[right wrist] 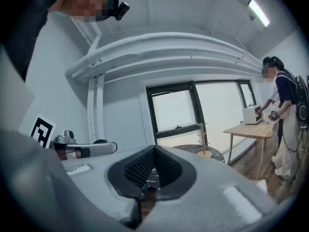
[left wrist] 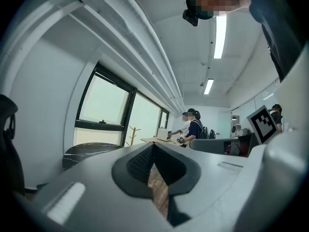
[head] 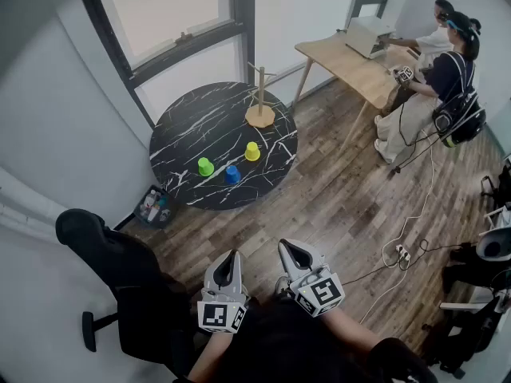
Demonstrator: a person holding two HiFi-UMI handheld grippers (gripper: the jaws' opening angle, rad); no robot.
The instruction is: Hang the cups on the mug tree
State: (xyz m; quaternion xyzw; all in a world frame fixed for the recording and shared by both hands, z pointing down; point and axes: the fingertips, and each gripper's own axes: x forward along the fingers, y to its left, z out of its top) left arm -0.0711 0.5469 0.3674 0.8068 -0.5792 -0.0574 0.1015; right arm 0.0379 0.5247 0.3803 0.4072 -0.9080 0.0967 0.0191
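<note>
The wood-plank floor [head: 335, 206] fills most of the head view. On it, at 11 o'clock from the person's hands, stands a round black marble counter [head: 192, 126] against the windowed wall. A pale wooden counter [head: 339, 58] sits at 1 o'clock, near the far corner, and two people [head: 447, 62] stand at its right end. A black office chair [head: 108, 258] is at 9 o'clock, close to the person's left side.

The left tool [head: 231, 255] and the right tool [head: 289, 250] are held side by side low in the frame, at 6 o'clock, well apart from the marble counter. Both point roughly level towards the room. In the left gripper view the jaws are pressed together at the tips, with only floor planks visible below the meeting point. In the right gripper view the jaws are likewise pressed together, with nothing pinched between them.

The wooden mug tree [head: 260, 102] stands upright at 2 o'clock on the marble top, near the rim, and its pegs are bare. A small bin [head: 153, 206] of odds and ends sits on the floor at the counter's 7 o'clock edge.

All three cups rest on the marble, apart from each other and from the tree. The yellow cup [head: 252, 152] is at 3 o'clock from the centre, the blue cup [head: 232, 174] at 5 o'clock, and the green cup [head: 205, 166] at 7 o'clock.
</note>
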